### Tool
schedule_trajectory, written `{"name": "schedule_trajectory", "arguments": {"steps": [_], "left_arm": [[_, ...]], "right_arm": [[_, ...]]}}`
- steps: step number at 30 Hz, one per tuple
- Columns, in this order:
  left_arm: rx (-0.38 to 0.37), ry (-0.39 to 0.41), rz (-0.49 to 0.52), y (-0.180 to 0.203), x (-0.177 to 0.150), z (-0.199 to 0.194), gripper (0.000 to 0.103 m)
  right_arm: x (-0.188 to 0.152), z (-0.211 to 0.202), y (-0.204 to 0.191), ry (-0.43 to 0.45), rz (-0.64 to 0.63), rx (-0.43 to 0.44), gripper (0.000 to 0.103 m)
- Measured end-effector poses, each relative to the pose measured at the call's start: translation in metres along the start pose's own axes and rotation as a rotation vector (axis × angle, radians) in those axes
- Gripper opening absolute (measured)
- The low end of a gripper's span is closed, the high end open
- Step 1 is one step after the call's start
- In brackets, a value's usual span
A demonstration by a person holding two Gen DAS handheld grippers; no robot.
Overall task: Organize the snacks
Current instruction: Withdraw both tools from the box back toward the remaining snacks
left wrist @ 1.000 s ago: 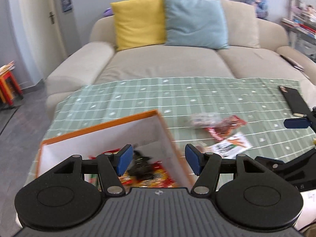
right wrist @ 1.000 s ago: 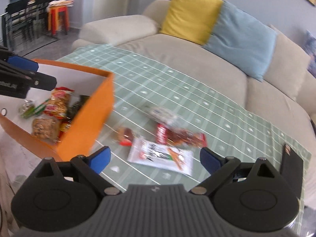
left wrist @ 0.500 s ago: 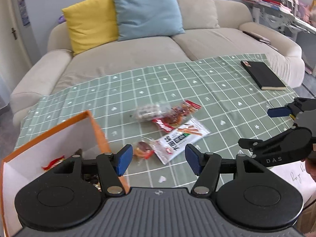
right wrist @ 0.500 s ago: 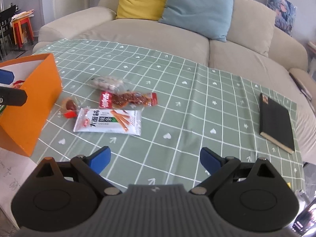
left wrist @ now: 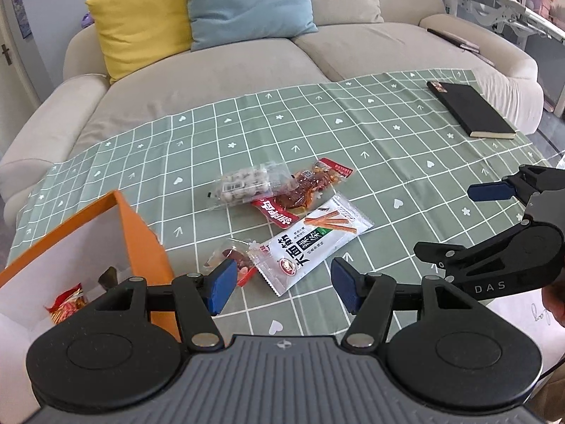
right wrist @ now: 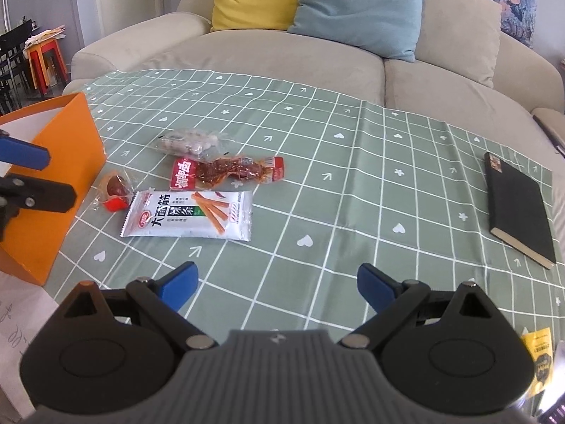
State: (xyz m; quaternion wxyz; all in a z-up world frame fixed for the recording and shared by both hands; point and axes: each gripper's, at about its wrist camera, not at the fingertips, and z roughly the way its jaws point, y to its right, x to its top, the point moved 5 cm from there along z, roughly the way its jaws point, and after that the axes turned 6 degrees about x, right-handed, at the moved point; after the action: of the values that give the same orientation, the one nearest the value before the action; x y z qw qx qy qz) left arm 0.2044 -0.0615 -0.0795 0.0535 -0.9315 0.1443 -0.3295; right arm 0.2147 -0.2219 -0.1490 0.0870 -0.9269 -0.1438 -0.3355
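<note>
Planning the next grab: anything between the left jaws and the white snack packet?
Nothing visible. The left gripper is open and empty, with the white snack packet lying flat on the tablecloth just ahead. A small red-wrapped snack touches the packet's near-left end, beside the orange box.

4 snack packets (right wrist: 187,219) flat on cloth, clustered | orange box (right wrist: 53,183) beside, holds snacks

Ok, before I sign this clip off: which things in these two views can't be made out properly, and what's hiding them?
- Orange box contents: left wrist view, its near wall and the left gripper hide all but one red packet.
- Small red-wrapped snack: left wrist view, partly behind a blue pad.
- Yellow packet: right wrist view, cut by the frame edge, print too small.
- Handwritten paper: cut off, illegible.
</note>
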Motion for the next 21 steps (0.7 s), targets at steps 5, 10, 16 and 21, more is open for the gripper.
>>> {"name": "schedule_trajectory", "arguments": {"steps": [5,10,16,21], "left_arm": [[-0.018,-0.02,0.013,0.002,0.004,0.017,0.072],[-0.028,-0.034,0.029,0.004,0.008,0.033,0.072],[-0.022,-0.042,0.034,0.0,0.012,0.05,0.072],[-0.03,-0.059,0.066,0.0,0.019,0.066,0.072]], "right_arm": [[0.0,0.01,-0.002,-0.003,-0.032,0.013,0.091],[0.001,0.018,0.001,-0.01,-0.028,0.02,0.088],[0.011,0.026,0.003,0.021,-0.024,0.047,0.086],[0.015,0.039,0.003,0.013,-0.021,0.063,0.082]]}}
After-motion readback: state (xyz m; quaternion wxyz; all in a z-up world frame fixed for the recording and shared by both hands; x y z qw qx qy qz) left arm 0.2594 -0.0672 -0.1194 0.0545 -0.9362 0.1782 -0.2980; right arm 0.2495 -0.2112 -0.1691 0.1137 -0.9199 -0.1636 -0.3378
